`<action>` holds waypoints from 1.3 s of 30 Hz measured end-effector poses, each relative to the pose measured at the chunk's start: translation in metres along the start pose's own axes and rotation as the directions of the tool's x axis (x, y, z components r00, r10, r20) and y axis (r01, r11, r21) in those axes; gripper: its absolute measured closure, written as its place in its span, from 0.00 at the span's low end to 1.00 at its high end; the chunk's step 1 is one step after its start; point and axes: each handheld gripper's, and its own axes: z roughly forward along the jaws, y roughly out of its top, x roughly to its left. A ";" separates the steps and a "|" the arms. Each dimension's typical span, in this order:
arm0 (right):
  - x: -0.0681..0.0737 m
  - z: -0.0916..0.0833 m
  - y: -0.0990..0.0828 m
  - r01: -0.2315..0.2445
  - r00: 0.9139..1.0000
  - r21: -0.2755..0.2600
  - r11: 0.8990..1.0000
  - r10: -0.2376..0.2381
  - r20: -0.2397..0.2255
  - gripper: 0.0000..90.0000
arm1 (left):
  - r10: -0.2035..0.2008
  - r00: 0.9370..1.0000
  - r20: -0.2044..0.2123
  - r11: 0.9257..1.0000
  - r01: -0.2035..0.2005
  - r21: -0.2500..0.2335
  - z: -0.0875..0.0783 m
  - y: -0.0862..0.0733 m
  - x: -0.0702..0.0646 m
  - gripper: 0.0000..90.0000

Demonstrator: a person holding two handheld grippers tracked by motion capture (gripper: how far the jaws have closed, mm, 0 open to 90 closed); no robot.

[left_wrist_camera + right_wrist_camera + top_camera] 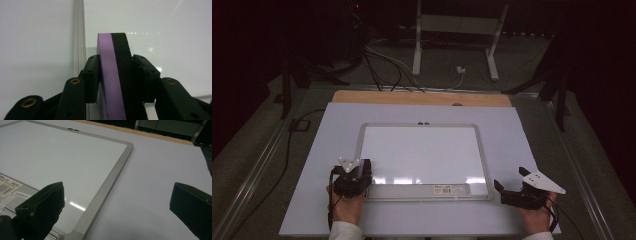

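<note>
High view: left tongs (362, 172) sit at the near left corner of the whiteboard (424, 155), right tongs (507, 192) off its near right corner. Left gripper view: pads clamp an eraser (115, 75) on edge, probably ready for wiping. Right gripper view: those tongs (117, 205) gape wide, empty, idle over the worktop (155, 180).

Your whiteboard (424, 150) lay bare across its middle, open to a pass; only its raised frame (110, 182) and the label strip (452, 189) interrupted it.
</note>
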 end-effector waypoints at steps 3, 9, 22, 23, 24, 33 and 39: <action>0.001 0.000 0.000 0.002 1.000 -0.003 1.000 -0.002 0.001 0.00 | 0.023 0.998 -0.062 1.000 -0.023 -0.014 0.003 0.001 -0.006 0.68; 0.000 -0.001 0.000 -0.002 1.000 -0.002 1.000 0.002 0.000 0.00 | 0.050 0.993 -0.104 0.998 -0.052 -0.019 0.010 0.006 -0.002 0.68; 0.001 -0.002 0.000 -0.011 1.000 -0.012 1.000 0.011 -0.003 0.00 | 0.142 0.980 0.141 0.971 -0.110 -0.211 -0.017 0.022 0.039 0.17; 0.001 -0.003 0.000 -0.015 1.000 -0.017 1.000 0.014 -0.006 0.00 | 0.153 0.975 0.159 0.966 -0.114 -0.231 -0.022 0.023 0.043 0.14; 0.001 -0.003 0.001 -0.015 1.000 -0.022 1.000 0.015 -0.008 0.00 | 0.154 0.972 0.176 0.962 -0.107 -0.250 -0.026 0.024 0.049 0.08; 0.002 -0.009 0.002 -0.058 0.998 -0.070 0.996 0.056 -0.034 0.00 | 0.157 0.973 0.167 0.925 -0.086 -0.369 -0.046 0.014 0.081 0.01; -0.003 -0.013 0.003 -0.095 0.995 -0.109 0.989 0.092 -0.035 0.00 | 0.174 0.973 0.153 0.903 -0.095 -0.419 -0.051 0.007 0.088 0.01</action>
